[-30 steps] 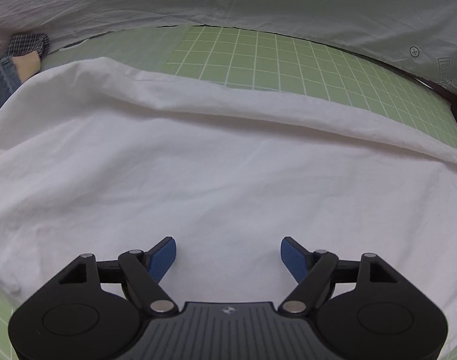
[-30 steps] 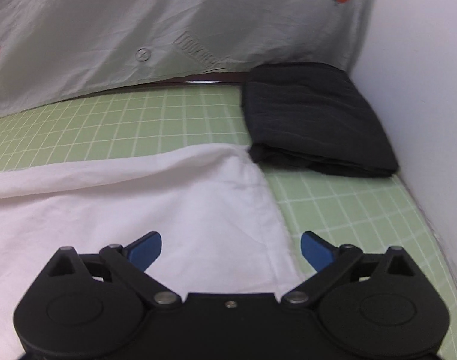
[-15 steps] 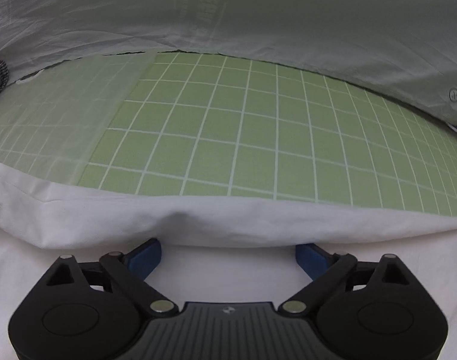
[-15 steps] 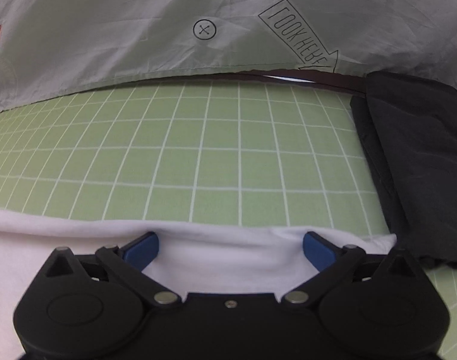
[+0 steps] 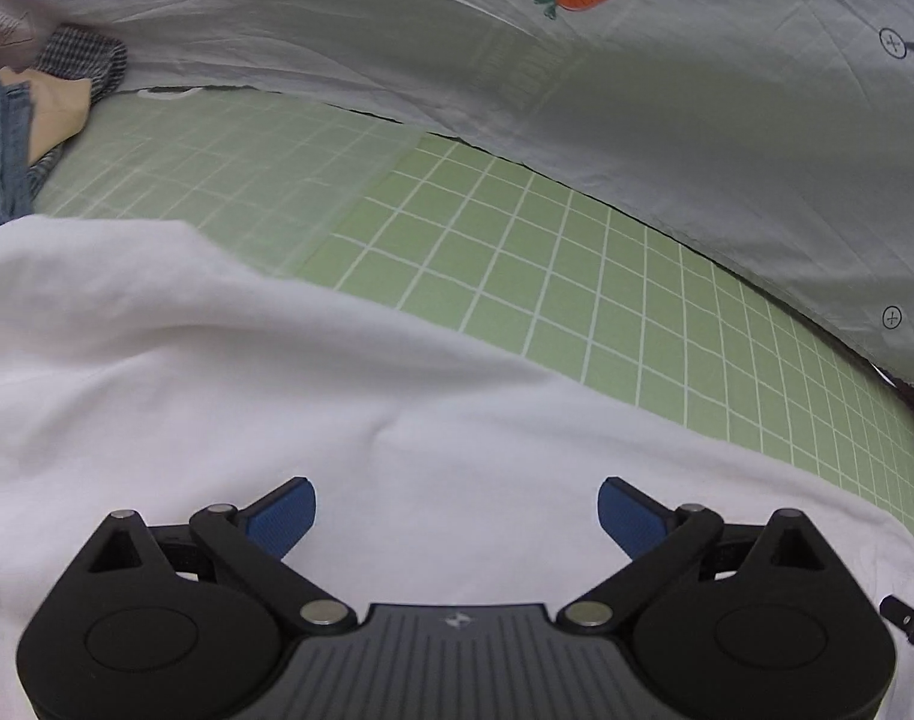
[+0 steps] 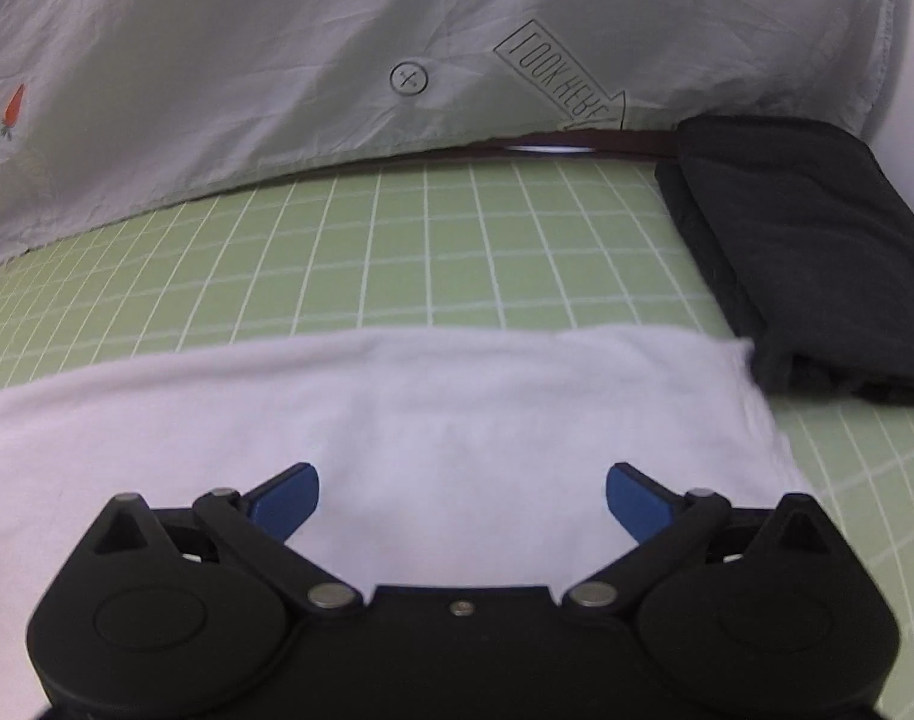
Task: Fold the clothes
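Note:
A white garment (image 5: 276,396) lies spread on the green grid mat (image 5: 547,276) and fills the lower half of both views. My left gripper (image 5: 457,516) hovers over it, its blue pads (image 5: 279,513) wide apart and nothing pinched between them. In the right wrist view the garment (image 6: 457,408) ends in a fairly straight far edge, and its right corner nearly reaches a folded black garment (image 6: 817,252). My right gripper (image 6: 463,501) is open above the white cloth with nothing held.
A heap of mixed clothes (image 5: 30,120) sits at the far left of the mat. A grey printed sheet (image 6: 276,60) hangs along the mat's back edge. A pale wall (image 6: 913,120) rises right of the black garment. Bare mat (image 6: 396,252) lies beyond the white cloth.
Half a second ago both grippers stood at the white garment's far edge; now they have drawn back over it. The left jaws stand wider than a second ago, and the left view has rolled.

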`<move>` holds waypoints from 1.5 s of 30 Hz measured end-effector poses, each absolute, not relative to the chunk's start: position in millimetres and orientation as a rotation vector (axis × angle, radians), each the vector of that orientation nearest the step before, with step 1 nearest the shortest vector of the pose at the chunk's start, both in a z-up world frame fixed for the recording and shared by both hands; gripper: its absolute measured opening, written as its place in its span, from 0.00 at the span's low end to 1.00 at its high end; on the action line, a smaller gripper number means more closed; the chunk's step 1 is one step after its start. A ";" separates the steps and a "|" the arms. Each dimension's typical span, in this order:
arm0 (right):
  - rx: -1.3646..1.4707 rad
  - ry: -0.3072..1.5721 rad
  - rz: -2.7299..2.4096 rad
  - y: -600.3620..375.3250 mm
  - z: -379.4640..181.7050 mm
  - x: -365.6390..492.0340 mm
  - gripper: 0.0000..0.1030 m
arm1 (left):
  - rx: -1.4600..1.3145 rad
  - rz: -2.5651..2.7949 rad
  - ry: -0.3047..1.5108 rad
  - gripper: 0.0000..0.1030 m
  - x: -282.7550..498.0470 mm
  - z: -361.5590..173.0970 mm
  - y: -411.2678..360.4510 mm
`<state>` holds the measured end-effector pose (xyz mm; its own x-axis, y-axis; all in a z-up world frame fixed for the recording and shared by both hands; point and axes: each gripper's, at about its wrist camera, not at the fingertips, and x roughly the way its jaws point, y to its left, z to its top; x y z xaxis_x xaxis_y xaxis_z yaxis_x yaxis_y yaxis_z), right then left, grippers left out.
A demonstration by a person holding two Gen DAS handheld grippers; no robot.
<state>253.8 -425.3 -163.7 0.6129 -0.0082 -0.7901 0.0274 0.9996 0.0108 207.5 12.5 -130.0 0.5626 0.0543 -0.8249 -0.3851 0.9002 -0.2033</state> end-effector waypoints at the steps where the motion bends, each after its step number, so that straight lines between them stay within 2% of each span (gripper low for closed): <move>1: 0.014 0.921 -0.016 -418.1 -166.4 239.6 1.00 | -0.388 0.276 0.938 0.97 192.0 -129.0 14.9; 9: -0.033 0.944 -0.007 -373.2 -171.2 149.5 1.00 | -0.484 0.379 0.906 0.97 82.9 -111.6 74.4; 20: 0.095 0.965 -0.221 -324.4 -168.8 137.0 1.00 | -0.802 0.533 0.772 0.97 -4.7 -109.2 204.2; 28: 0.175 0.938 -0.340 -292.0 -170.2 113.9 1.00 | -1.115 0.473 0.689 0.97 -8.4 -144.8 283.3; 32: 0.186 0.924 -0.378 -277.5 -170.3 100.7 1.00 | -1.142 0.423 0.698 0.97 6.8 -155.7 298.1; 33: 0.185 0.922 -0.384 -274.0 -170.3 97.9 1.00 | -1.141 0.412 0.688 0.99 10.3 -157.0 300.2; 45: 0.191 0.944 -0.413 -263.1 -168.1 89.4 1.00 | -1.181 0.433 0.554 0.98 45.6 -163.1 335.4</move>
